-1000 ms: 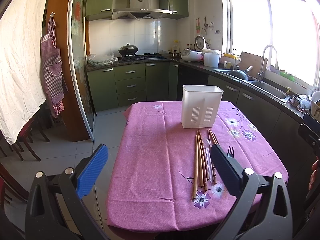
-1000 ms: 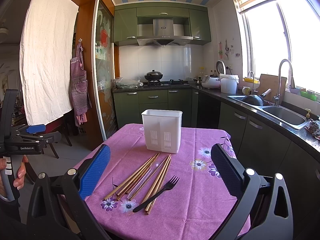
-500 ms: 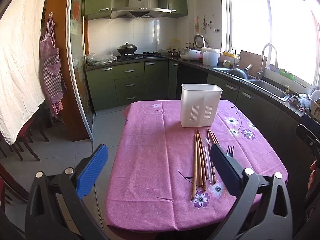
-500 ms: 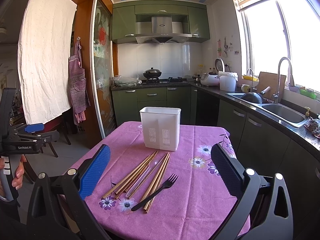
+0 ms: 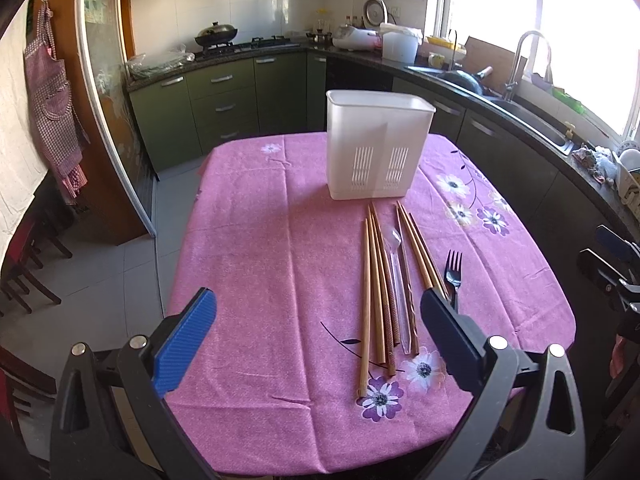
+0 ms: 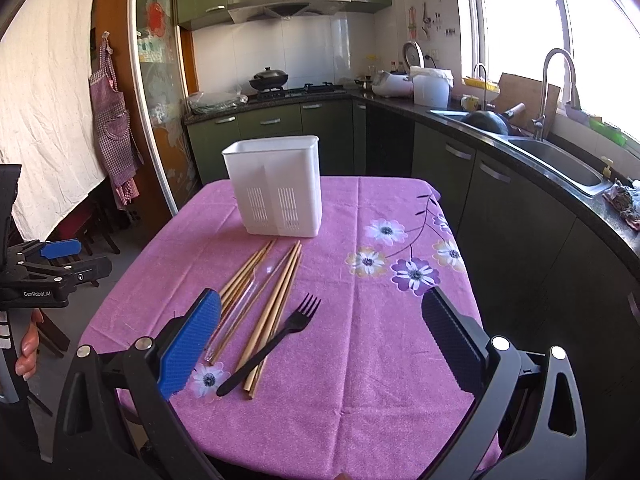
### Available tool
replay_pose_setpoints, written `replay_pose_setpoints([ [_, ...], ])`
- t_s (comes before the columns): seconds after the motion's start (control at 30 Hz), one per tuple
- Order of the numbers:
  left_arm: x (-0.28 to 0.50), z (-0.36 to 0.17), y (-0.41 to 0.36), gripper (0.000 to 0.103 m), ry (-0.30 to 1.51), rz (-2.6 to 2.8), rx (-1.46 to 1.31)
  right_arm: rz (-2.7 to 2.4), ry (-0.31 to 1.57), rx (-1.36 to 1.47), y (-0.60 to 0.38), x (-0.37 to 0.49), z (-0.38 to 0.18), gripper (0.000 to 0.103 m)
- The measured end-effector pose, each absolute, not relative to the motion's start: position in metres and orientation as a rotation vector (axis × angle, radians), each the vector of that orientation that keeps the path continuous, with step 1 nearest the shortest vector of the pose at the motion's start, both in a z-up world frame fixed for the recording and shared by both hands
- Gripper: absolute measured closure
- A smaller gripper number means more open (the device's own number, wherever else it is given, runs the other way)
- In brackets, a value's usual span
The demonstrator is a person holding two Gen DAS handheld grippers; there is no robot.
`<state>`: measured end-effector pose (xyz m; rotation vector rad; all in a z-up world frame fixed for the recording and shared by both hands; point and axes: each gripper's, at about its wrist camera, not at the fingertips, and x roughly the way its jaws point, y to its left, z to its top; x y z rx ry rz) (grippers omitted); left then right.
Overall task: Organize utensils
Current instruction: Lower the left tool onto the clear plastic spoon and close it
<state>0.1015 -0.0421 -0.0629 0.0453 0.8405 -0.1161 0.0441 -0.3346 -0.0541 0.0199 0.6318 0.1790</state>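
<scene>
A white slotted utensil holder (image 5: pixel 378 146) (image 6: pixel 276 186) stands upright on the pink tablecloth. In front of it lie several wooden chopsticks (image 5: pixel 374 280) (image 6: pixel 276 308), a clear plastic spoon (image 5: pixel 396 280) (image 6: pixel 244 304) among them, and a black fork (image 5: pixel 453 274) (image 6: pixel 280 336) to their right. My left gripper (image 5: pixel 320 344) is open and empty above the table's near edge, left of the chopsticks. My right gripper (image 6: pixel 320 344) is open and empty over the near right part of the table, its left finger beside the chopstick ends.
The table (image 5: pixel 260 240) (image 6: pixel 380 360) has a flowered pink cloth. Dark green kitchen cabinets (image 5: pixel 224 100), a hob with a wok (image 6: pixel 269 77) and a sink counter (image 6: pixel 556 156) run behind and to the right. Chairs (image 5: pixel 24 264) stand on the left.
Both grippers have moved forward and tilted down toward the table, so the holder and utensils appear closer. Both stay open. Nothing on the table has moved.
</scene>
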Motion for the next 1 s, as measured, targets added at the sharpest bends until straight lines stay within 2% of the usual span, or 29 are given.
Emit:
replay_pose_setpoints([
  [0.2,0.156,-0.098,-0.073,0.007,1.005,-0.185,0.060,0.167,0.733,0.037,-0.352,0.084,-0.073,0.004],
  [0.27,0.170,-0.109,-0.086,0.020,1.054,-0.217,0.070,0.171,0.754,0.042,-0.356,0.093,-0.078,0.005],
  [0.33,0.185,-0.120,-0.099,0.038,1.104,-0.237,0.084,0.162,0.769,0.046,-0.359,0.100,-0.082,0.005],
  [0.37,0.192,-0.124,-0.103,0.040,1.122,-0.247,0.087,0.162,0.774,0.055,-0.362,0.104,-0.085,0.005],
  [0.47,0.213,-0.134,-0.116,0.058,1.166,-0.268,0.085,0.155,0.791,0.075,-0.366,0.108,-0.092,0.005],
  [0.53,0.226,-0.141,-0.123,0.076,1.192,-0.267,0.088,0.156,0.809,0.082,-0.367,0.111,-0.098,0.005],
  [0.7,0.250,-0.157,-0.134,0.079,1.240,-0.273,0.077,0.162,0.836,0.078,-0.367,0.116,-0.110,0.005],
  [0.77,0.254,-0.159,-0.138,0.084,1.251,-0.281,0.073,0.157,0.834,0.076,-0.367,0.118,-0.111,0.005],
  [1.0,0.263,-0.168,-0.147,0.087,1.275,-0.250,0.126,0.163,0.823,0.086,-0.371,0.119,-0.115,0.005],
])
